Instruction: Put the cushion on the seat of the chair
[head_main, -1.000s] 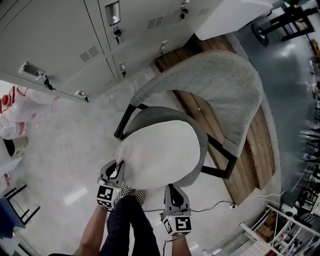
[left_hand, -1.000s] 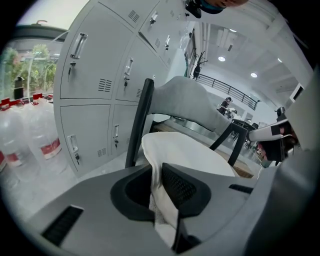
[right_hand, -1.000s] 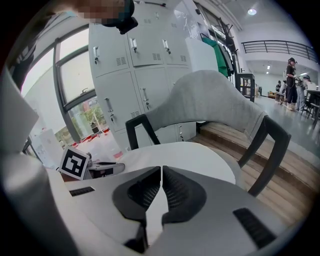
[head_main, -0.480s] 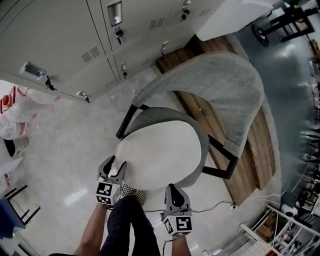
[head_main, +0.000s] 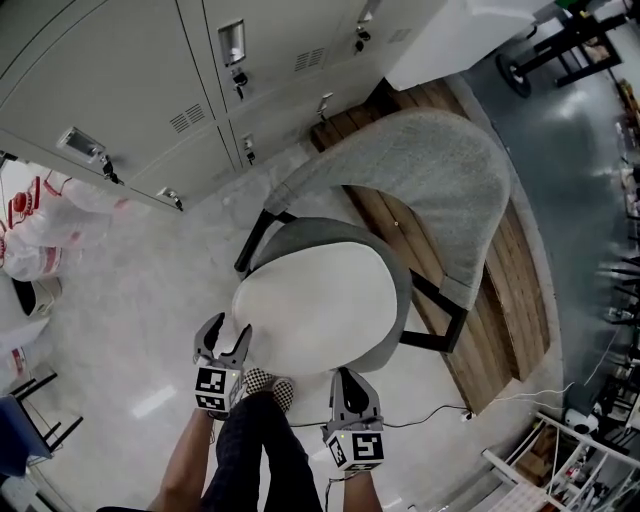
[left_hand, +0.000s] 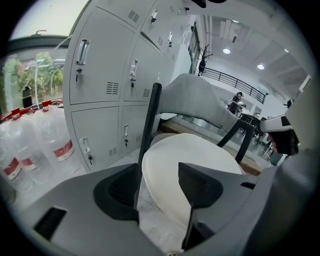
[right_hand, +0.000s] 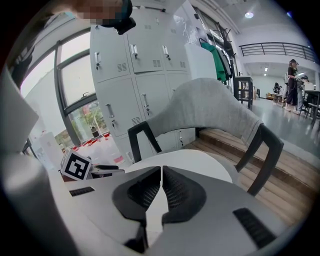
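A white oval cushion (head_main: 318, 308) lies on the grey seat (head_main: 398, 300) of a black-framed chair with a curved grey backrest (head_main: 425, 175). My left gripper (head_main: 225, 336) is at the cushion's near left edge with its jaws opening. In the left gripper view the gripper (left_hand: 160, 187) has the cushion (left_hand: 190, 155) just ahead of its spread pads, which do not press on it. My right gripper (head_main: 347, 378) is at the cushion's near right edge. In its own view it (right_hand: 161, 192) is shut, with a thin white strip of cushion (right_hand: 200, 162) between the pads.
Grey lockers (head_main: 150, 90) stand behind the chair on the left. A wooden platform (head_main: 500, 290) runs under and behind the chair. The person's dark trouser leg (head_main: 255, 450) is between the grippers. A cable (head_main: 440, 408) lies on the pale floor at the right.
My left gripper has let go of the cushion's edge, opened wide and drawn slightly back. The cushion has settled flatter on the seat. The right gripper has stayed put.
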